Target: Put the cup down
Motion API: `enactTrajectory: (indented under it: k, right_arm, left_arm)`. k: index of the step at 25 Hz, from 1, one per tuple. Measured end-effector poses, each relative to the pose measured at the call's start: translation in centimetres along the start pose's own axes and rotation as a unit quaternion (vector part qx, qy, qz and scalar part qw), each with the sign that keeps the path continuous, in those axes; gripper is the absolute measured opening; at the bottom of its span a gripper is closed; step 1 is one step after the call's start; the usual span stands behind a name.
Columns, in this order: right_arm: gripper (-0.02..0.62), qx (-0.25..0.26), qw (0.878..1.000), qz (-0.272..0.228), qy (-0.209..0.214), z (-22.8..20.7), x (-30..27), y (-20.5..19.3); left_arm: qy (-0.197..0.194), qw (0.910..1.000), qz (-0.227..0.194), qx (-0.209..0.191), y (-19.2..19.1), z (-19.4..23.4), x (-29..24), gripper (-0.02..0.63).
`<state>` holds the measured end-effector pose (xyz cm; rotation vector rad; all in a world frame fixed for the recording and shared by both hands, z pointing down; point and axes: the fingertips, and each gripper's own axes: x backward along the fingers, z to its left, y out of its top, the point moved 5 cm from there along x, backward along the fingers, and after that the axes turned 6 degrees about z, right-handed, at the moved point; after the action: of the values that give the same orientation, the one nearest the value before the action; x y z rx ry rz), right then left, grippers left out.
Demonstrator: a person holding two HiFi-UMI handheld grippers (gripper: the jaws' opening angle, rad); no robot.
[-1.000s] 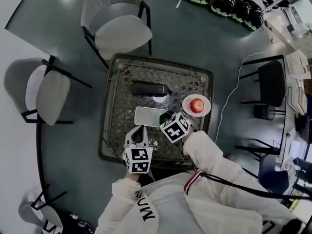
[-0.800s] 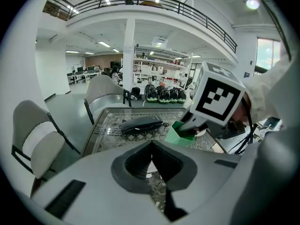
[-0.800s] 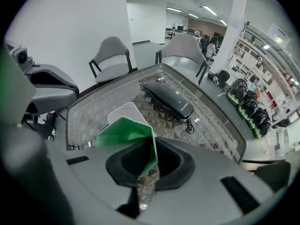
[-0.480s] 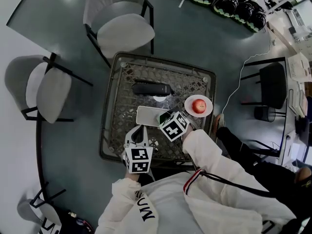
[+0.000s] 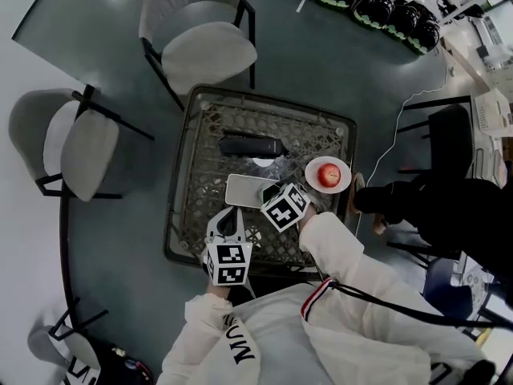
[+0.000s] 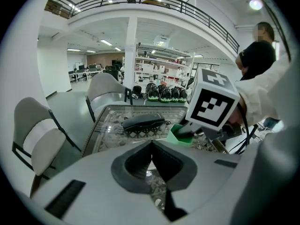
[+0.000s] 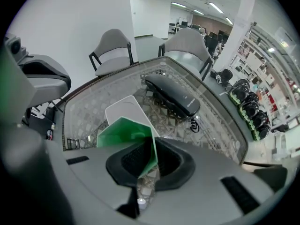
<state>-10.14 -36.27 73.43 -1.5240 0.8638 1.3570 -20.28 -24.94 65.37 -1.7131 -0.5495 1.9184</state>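
Observation:
A green cup (image 7: 123,136) is pinched by its wall in my right gripper (image 7: 151,157), one pad inside the rim and one outside. In the head view the cup (image 5: 270,191) sits at the right end of a white rectangular tray (image 5: 240,190), near the middle of the glass table (image 5: 329,127). Whether the cup rests on the glass cannot be told. My left gripper (image 5: 228,217) is shut and empty over the table's near edge, to the left of the cup (image 6: 180,134). Its jaws (image 6: 152,146) meet with nothing between them.
A black case (image 5: 251,145) lies beyond the tray. A red apple (image 5: 325,172) sits on a small plate at the table's right edge. A person in black (image 5: 449,207) stands close to the right of the table. Grey chairs (image 5: 204,50) stand at the far and left sides.
A person in black has walked in at the right of the table. Both grippers and the cup have hardly moved.

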Motion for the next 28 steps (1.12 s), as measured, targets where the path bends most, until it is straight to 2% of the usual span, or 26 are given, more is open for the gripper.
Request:
enactTrajectory:
  k: [6,24,28]
  right_arm:
    - [0.026,0.002,1.0,0.002,-0.003,-0.1,-0.6,-0.1]
    - [0.029,-0.015,1.0,-0.004,0.024,0.0,-0.6,0.6]
    - [0.078,-0.024,0.999,-0.014,0.037,0.0,0.0,1.1]
  left_arm:
    - [0.001,1.0,0.003,0.002,-0.3,0.2,0.0,0.011]
    - [0.0,1.0,0.009,0.003,-0.7,0.6,0.2,0.011]
    - [0.001,1.0,0.008,0.001,-1.0,0.7,0.5,0.011]
